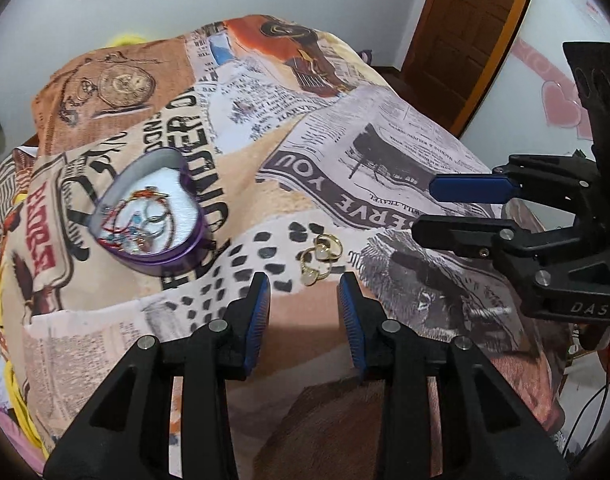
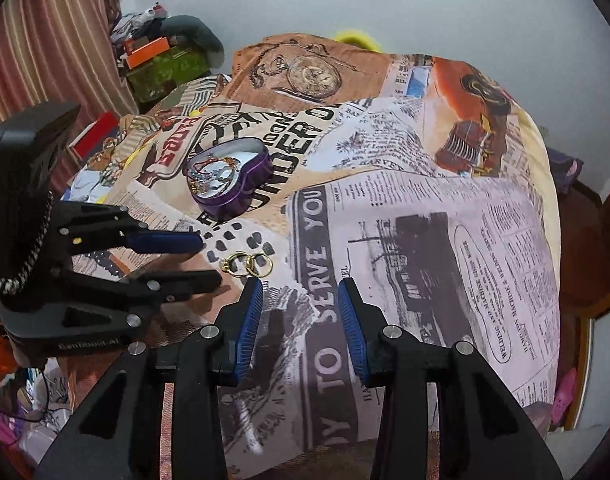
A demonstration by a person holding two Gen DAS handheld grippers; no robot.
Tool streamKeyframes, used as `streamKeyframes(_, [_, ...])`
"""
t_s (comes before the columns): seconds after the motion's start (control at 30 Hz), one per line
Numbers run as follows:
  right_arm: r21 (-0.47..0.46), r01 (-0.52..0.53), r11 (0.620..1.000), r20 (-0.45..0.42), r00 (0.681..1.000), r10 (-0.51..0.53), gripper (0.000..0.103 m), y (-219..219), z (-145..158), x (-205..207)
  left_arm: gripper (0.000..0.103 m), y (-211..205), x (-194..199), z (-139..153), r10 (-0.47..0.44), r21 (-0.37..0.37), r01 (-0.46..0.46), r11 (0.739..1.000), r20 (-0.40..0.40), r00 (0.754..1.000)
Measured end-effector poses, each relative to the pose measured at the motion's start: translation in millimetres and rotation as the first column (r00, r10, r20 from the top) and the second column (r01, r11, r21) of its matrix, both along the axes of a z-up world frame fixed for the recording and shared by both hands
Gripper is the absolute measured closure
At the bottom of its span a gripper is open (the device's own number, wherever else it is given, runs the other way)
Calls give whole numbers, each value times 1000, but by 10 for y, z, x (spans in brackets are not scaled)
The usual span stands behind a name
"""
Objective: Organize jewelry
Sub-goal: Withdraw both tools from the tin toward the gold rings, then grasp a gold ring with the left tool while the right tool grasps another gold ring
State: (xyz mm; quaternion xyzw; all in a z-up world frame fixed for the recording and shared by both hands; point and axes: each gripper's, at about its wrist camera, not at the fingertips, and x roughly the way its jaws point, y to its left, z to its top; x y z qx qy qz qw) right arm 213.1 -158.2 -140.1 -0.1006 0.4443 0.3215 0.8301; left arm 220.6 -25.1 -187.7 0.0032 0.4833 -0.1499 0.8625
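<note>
A purple heart-shaped tin (image 1: 155,216) lies open on the printed cloth, with several necklaces and rings inside; it also shows in the right wrist view (image 2: 229,176). Two gold rings with pale stones (image 1: 319,258) lie on the cloth just ahead of my left gripper (image 1: 305,282), which is open and empty. The rings show in the right wrist view (image 2: 249,264) too, just left of my right gripper (image 2: 301,288), which is open and empty. My right gripper (image 1: 423,210) shows in the left wrist view to the right of the rings. My left gripper (image 2: 211,260) shows at the left of the right wrist view.
A cloth printed with newspaper and pocket-watch patterns (image 2: 425,220) covers the raised surface. A wooden door (image 1: 465,32) stands at the back right. Boxes and clutter (image 2: 157,60) sit by a striped curtain at the far left.
</note>
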Motion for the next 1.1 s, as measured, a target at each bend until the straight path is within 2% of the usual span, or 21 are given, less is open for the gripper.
streamKeyframes(0.07, [10, 3, 1000, -10, 1000, -3, 67, -12, -17, 6, 69, -32, 29, -28, -6, -2, 6, 1000, -1, 1000])
streamKeyframes(0.13, [18, 3, 1000, -18, 1000, -3, 67, -6, -33, 20, 78, -66, 48, -53, -18, -6, 18, 1000, 2, 1000])
streamKeyframes(0.33, [15, -22, 1000, -32, 999, 23, 67, 127, -100, 53, 96, -65, 50, -96, -23, -21, 24, 1000, 17, 1000])
streamKeyframes(0.6, [8, -53, 999, -41, 998, 53, 67, 290, -169, 85, 96, 45, -50, -66, -8, -14, 8, 1000, 33, 999])
streamKeyframes(0.97, [22, -112, 993, -81, 990, 113, 67, 501, -211, 41, 96, 301, -230, -43, 27, -42, -25, 999, 38, 999])
streamKeyframes(1.1, [-56, -153, 987, -48, 987, 150, 67, 643, -256, 6, 96, 304, -272, -43, 21, -32, -19, 999, 46, 999])
